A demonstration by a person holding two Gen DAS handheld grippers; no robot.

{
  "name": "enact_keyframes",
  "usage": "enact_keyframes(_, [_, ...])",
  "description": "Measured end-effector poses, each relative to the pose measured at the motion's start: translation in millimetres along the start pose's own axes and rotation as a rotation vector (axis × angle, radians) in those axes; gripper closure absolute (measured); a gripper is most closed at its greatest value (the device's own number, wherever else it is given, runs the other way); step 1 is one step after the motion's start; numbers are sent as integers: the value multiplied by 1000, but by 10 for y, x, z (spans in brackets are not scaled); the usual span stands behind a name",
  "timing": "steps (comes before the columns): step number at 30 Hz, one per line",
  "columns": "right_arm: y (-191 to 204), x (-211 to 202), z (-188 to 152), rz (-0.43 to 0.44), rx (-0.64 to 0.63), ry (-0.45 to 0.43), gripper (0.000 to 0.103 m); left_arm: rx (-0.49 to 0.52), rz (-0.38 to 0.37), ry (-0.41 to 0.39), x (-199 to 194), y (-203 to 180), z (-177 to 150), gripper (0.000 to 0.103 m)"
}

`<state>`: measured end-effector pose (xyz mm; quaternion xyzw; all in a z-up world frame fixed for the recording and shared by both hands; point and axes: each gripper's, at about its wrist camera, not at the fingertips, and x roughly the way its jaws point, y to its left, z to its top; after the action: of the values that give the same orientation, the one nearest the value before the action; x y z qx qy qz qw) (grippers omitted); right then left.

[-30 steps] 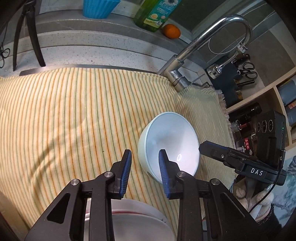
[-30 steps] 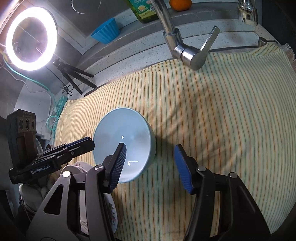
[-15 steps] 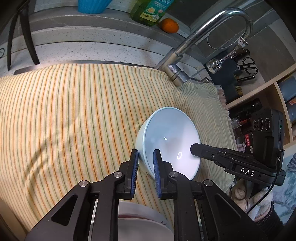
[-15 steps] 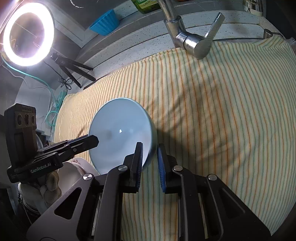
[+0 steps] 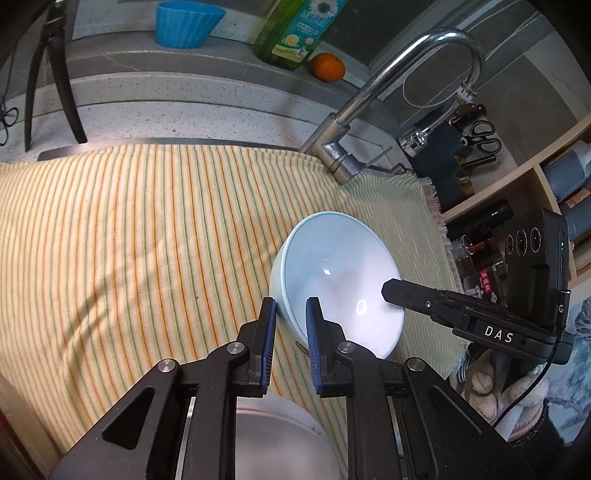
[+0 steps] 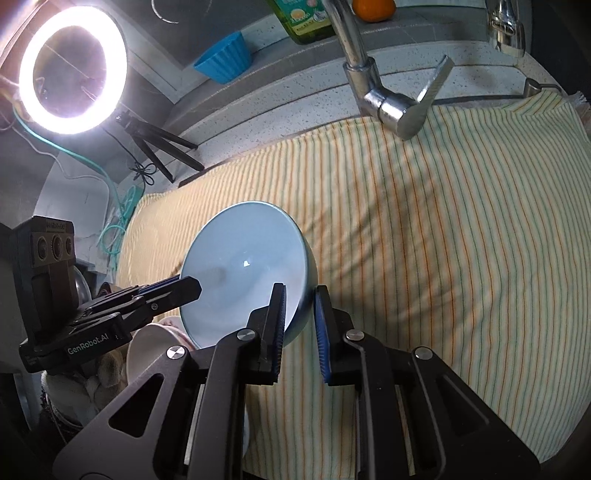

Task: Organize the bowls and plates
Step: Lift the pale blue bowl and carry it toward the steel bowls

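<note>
A pale blue bowl (image 5: 332,273) is held tilted over the striped cloth (image 5: 147,229); it also shows in the right wrist view (image 6: 240,269). My left gripper (image 5: 290,325) is shut on the bowl's near-left rim. My right gripper (image 6: 298,314) is shut on the opposite rim and shows in the left wrist view as the black arm marked DAS (image 5: 443,310). A white plate or bowl (image 5: 280,435) lies below my left gripper, partly hidden by it.
A chrome faucet (image 5: 388,85) stands behind the cloth. A blue cup (image 5: 186,22), a green soap bottle (image 5: 291,29) and an orange (image 5: 328,66) sit on the back ledge. A ring light (image 6: 72,70) on a tripod stands at the left. Shelves (image 5: 535,192) are at the right.
Both grippers closed from open onto opposite rims of the blue bowl. The bowl has tilted and shifted slightly with them.
</note>
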<state>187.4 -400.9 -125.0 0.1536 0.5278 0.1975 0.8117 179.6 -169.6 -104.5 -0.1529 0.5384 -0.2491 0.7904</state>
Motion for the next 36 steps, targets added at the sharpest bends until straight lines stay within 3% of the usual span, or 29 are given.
enact_keyframes(16, [986,-205,-84,96,-153,-44,87,-57,17,-163,-975,289,-305,89])
enact_keyframes(36, [2325,394,-354,205,-363,75,87,-243,132,-300,-1916,1171,-916,89])
